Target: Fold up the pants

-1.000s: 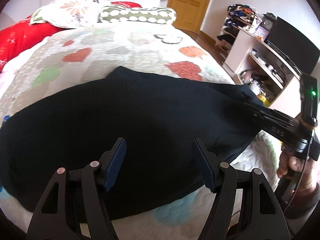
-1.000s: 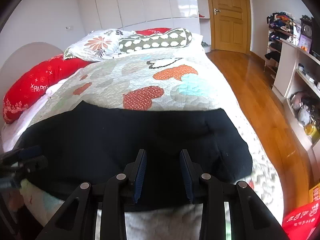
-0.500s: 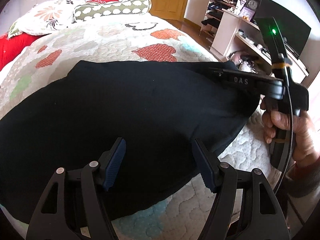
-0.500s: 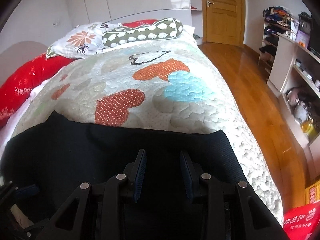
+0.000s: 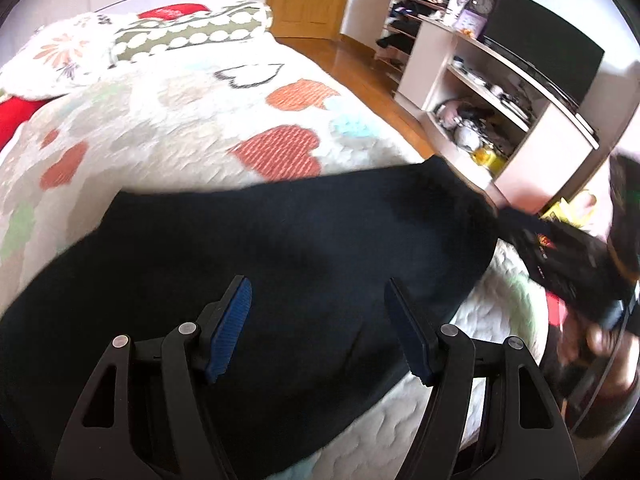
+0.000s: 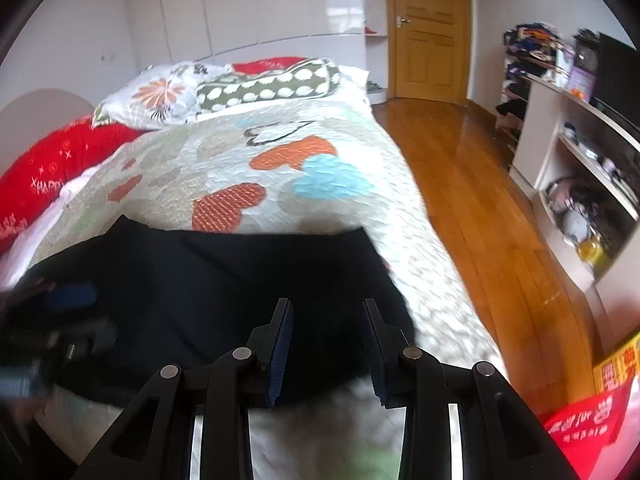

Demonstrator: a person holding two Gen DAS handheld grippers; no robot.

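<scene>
Pants (image 5: 280,264), dark and already doubled, are laid across the quilt's (image 5: 180,120) near end for flat folding; the left gripper (image 5: 320,328) is spread empty above them, while the right gripper's (image 6: 326,344) jaws have just been opening, nothing pinched.

The pants (image 6: 224,280) are dark, matt, soft cloth. The bedspread (image 6: 340,204) is quilted, pebbly fabric. The floor (image 6: 460,184) is glossy varnished wood. The wardrobe doors (image 6: 280,0) are shiny, smooth white.
</scene>
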